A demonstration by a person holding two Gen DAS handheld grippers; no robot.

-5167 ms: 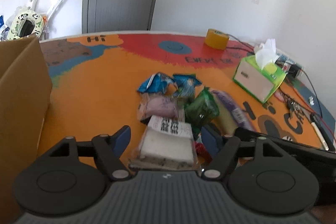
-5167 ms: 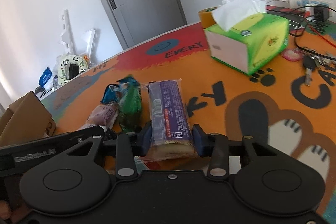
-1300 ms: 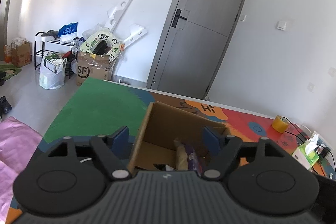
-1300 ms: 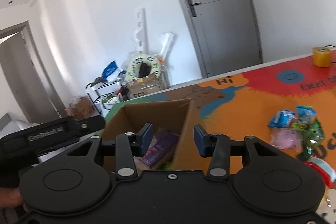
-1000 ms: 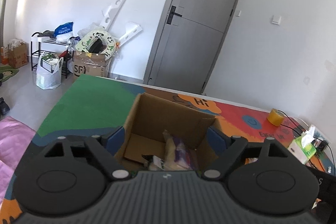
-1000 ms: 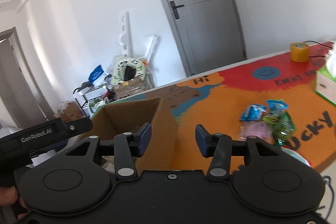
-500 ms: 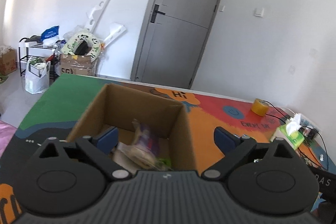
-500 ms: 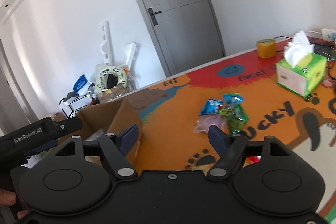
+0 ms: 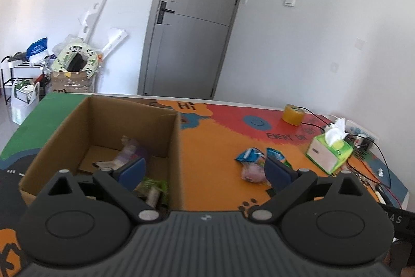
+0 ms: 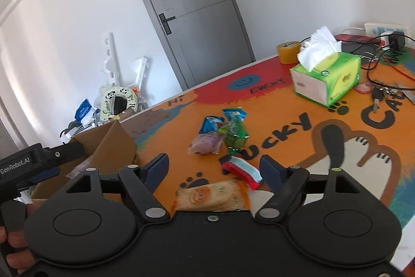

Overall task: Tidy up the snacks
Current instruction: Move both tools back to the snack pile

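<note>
Now both the left gripper (image 9: pixel 205 169) and right gripper (image 10: pixel 214 168) are hovering spread wide and empty, the cardboard box (image 9: pixel 103 126) sitting at ten o'clock, so the orange biscuit packet (image 10: pixel 211 195) at six o'clock is likely calling for the next grab.

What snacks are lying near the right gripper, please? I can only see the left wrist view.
Observer: An orange biscuit packet lies just in front of the right gripper.
Operator: Is anything else close by?
Observer: A red-and-white packet lies just beyond the biscuits.
Operator: Is the right gripper holding anything?
Observer: No, its jaws are open and empty.
</note>
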